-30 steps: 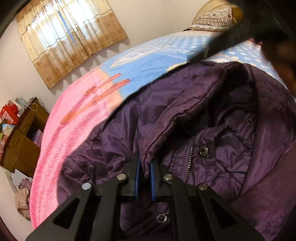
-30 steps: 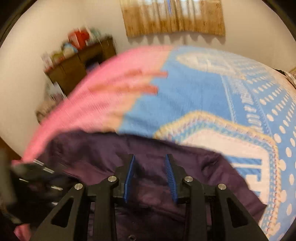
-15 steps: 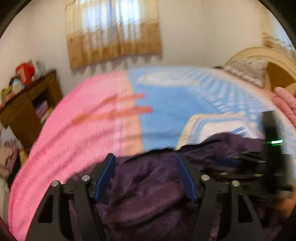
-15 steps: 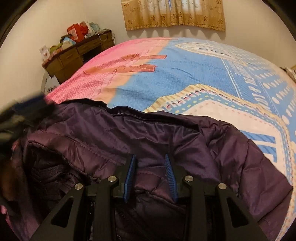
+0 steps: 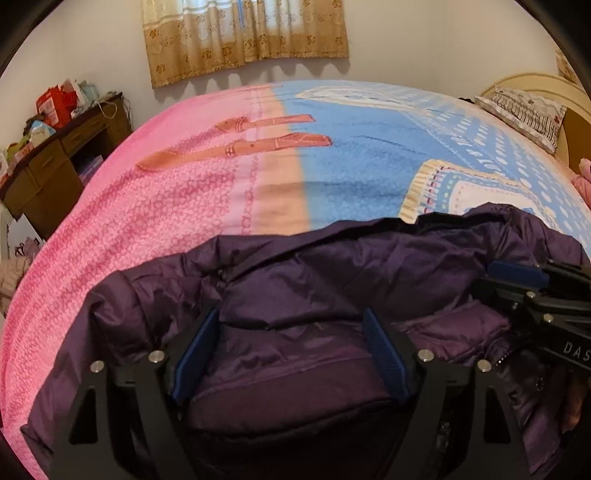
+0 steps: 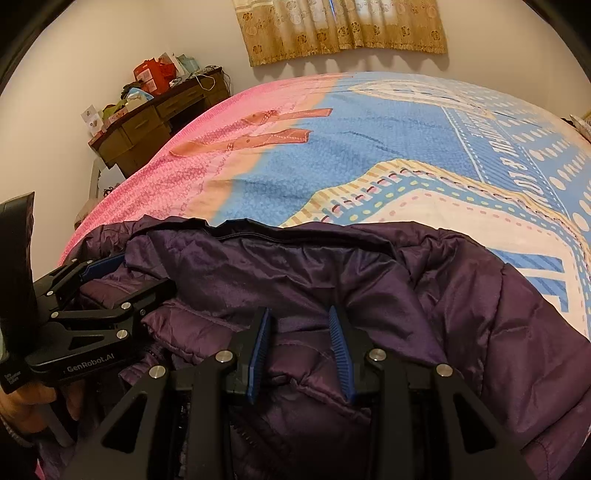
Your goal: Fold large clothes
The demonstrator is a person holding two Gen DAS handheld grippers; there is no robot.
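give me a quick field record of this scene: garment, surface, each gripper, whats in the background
garment: purple padded jacket, bunched, lying on the bed
surface: bed cover, pink and blue
left gripper: jaws have just been opening; pads wide apart over the jacket, not pressing it
right gripper: part open, jacket fabric between the pads
background: curtain, wooden desk, pillow

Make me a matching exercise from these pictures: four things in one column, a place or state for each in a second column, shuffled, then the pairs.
1. purple jacket
2. left gripper
3. wooden desk
4. curtain

A. against the wall beside the bed
B. jaws wide, having just been opening over the cloth
C. hanging on the far wall
D. lying on the bedspread

Pairs: 1-D, 2-B, 3-A, 4-C
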